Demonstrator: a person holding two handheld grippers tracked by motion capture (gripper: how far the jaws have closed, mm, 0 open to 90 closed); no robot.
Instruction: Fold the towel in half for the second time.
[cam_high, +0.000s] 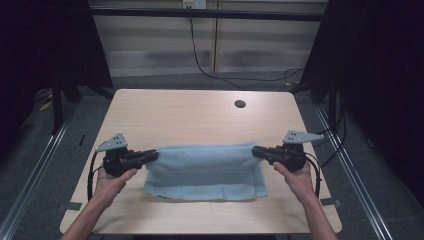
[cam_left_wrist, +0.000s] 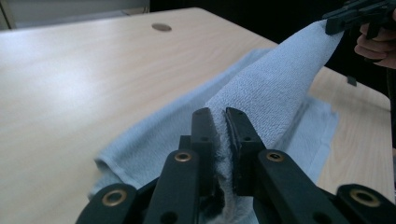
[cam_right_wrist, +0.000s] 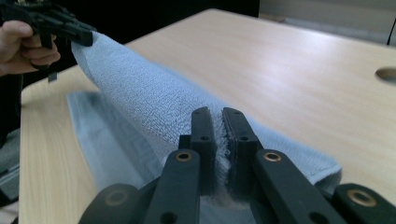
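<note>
Probably a lab recording booth: bare wooden table (cam_high: 200, 110), black curtains (cam_high: 380, 75) at both sides, floor rails (cam_high: 35, 160), trailing cable (cam_high: 205, 65).

Pale wooden table (cam_high: 200, 112) with round cable hole (cam_high: 240, 104) standing on grey floor (cam_high: 30, 150); black cable (cam_high: 200, 62) trailing down light back wall (cam_high: 160, 45); dark curtains (cam_high: 380, 75) flanking.

The high view is dim and slightly soft, with low contrast; the table (cam_high: 200, 112) is evenly lit from above while the surroundings to both sides sink into near black. A faint, narrow shadow edges the towel (cam_high: 205, 172). In the left gripper view a broad pale glare spreads over the wood at left, and the near jaws are sharp while the far background blurs. The right gripper view shows similar sheen at right; its lower left cloth and far hand are out of focus.
</note>
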